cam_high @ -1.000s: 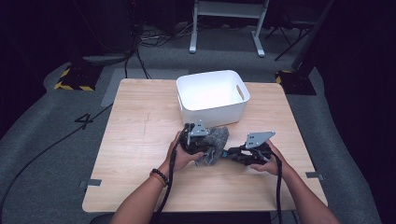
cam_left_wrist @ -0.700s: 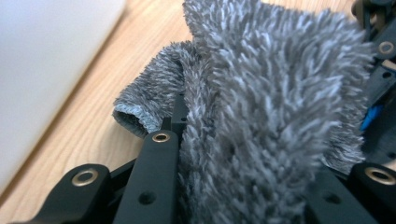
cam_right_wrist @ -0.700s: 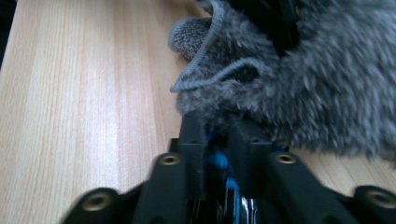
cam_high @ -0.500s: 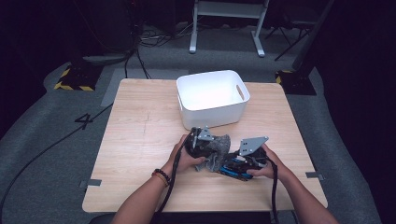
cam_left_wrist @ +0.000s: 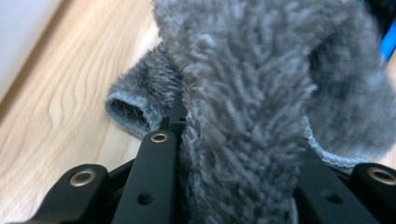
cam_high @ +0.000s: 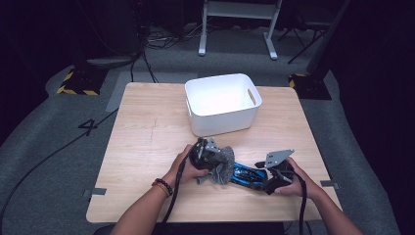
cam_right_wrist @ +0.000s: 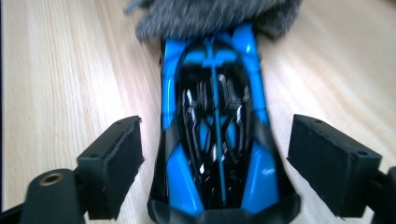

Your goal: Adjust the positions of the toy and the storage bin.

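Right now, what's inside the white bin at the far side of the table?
The white bin looks empty: its far inner walls and most of its floor show bare white in the high view. The strip of floor just behind the near wall is hidden by that wall.

A blue and black toy car (cam_right_wrist: 217, 130) is seen beside a fuzzy grey cloth (cam_left_wrist: 261, 93), both set against a pale wood-grain table (cam_high: 147, 127), behind which a plain white bin (cam_high: 222, 104) is seen.
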{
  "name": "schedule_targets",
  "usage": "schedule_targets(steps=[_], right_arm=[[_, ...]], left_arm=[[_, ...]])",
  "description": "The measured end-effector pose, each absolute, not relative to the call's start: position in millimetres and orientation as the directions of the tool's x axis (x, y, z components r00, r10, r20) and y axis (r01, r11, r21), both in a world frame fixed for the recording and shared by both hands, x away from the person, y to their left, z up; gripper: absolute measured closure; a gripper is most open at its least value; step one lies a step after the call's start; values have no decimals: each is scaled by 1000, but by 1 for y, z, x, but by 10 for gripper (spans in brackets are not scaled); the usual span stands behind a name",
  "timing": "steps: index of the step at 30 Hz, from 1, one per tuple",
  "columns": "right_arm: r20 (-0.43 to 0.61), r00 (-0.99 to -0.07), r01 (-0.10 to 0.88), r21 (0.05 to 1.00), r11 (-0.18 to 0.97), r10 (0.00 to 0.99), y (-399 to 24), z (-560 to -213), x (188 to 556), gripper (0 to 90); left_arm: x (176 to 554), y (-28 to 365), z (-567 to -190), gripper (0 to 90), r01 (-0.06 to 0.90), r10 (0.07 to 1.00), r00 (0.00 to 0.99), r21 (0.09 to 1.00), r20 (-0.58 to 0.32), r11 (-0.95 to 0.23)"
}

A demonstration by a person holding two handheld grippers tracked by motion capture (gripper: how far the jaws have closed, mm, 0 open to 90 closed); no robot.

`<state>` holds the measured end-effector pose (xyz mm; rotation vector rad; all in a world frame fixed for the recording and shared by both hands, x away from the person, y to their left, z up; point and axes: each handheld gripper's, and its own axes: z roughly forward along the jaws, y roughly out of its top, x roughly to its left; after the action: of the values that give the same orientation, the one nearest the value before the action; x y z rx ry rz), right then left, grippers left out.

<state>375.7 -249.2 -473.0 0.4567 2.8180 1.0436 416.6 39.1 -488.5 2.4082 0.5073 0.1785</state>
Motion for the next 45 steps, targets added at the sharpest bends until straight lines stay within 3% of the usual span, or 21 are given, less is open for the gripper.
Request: schedule_targets(steps=[8,13,20,26,30,35,37,45], right_arm=[[-18,-934,278,588,759,356,-253,-490,371,183],[-17,-926,284,628,724,378,-263,-493,367,238],[-18,-936,254,655,712,350,-265,-496,369,242],[-19,-937,251,655,713,348,-264,-496,369,243],[-23,-937,249,654,714,348,-258,-496,371,243],[-18,-935,256,655,711,354,-258,-496,370,244],[-17,-935,258,654,712,355,-257,-496,370,244],[-15,-933,264,648,714,359,-258,-495,371,246]], left_arm=[[401,56,-488,733,318,382,924,621,-32,-717],[390,60,-490,733,344,376,922,632,-89,-694],[355,26,-486,735,190,228,973,674,-32,-714],[350,-4,-478,732,131,130,990,743,-59,-657],[343,-28,-485,731,76,67,997,707,-40,-703],[344,-37,-496,736,88,82,996,689,-42,-719],[345,-33,-494,741,58,83,996,667,7,-743],[359,16,-490,755,107,154,988,645,16,-757]])
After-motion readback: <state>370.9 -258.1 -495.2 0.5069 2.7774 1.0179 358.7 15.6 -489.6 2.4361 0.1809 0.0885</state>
